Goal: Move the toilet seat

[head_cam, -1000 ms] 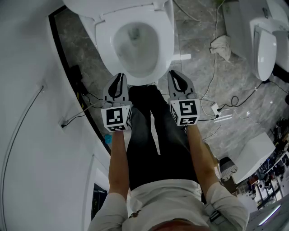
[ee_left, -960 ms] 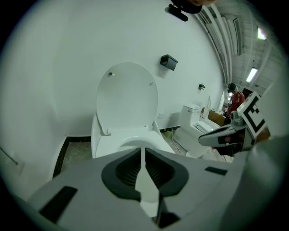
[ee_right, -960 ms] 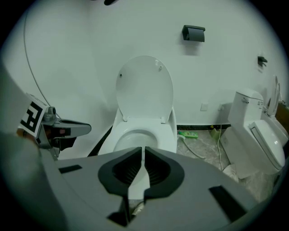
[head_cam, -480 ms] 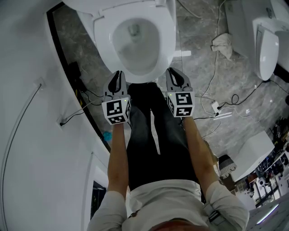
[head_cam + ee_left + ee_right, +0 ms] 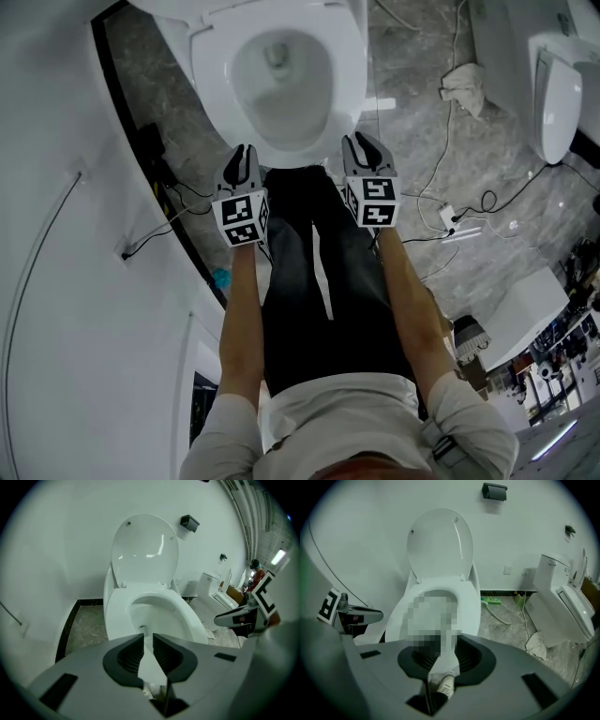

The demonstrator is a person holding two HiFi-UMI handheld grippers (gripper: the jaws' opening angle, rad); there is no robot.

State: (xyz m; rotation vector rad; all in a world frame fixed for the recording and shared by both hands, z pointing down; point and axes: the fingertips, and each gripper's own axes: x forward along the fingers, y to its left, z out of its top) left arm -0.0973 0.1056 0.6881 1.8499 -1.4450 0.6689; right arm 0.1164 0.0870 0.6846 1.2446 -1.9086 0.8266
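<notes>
Reaching forward and down, both forearms run nearly parallel on either side of the person's dark trousers (image 5: 314,281), bare from the elbow to the grippers. The left gripper (image 5: 246,150) points toward 12 o'clock with its marker cube turned up to the head camera. Its tips lie at about 7 o'clock on the rim of the toilet seat (image 5: 210,84). The right gripper (image 5: 360,139) is held the same way, tips at about 5 o'clock on that rim. From the head view I cannot tell whether either tip touches the seat.

The left jaws have just been opening and stand a narrow slit apart. Nothing is between the pads, and only the seat's front edge shows through the gap beyond them. The right jaws have also just been opening and are somewhat wider, again with nothing gripped.

The seat lies flat on the bowl at 12 o'clock in the head view, while the lid (image 5: 145,545) stands raised against the wall behind it. A second toilet (image 5: 553,84) sits at 2 o'clock, with a crumpled cloth (image 5: 462,89) on the marbled floor (image 5: 412,159) between the two.
</notes>
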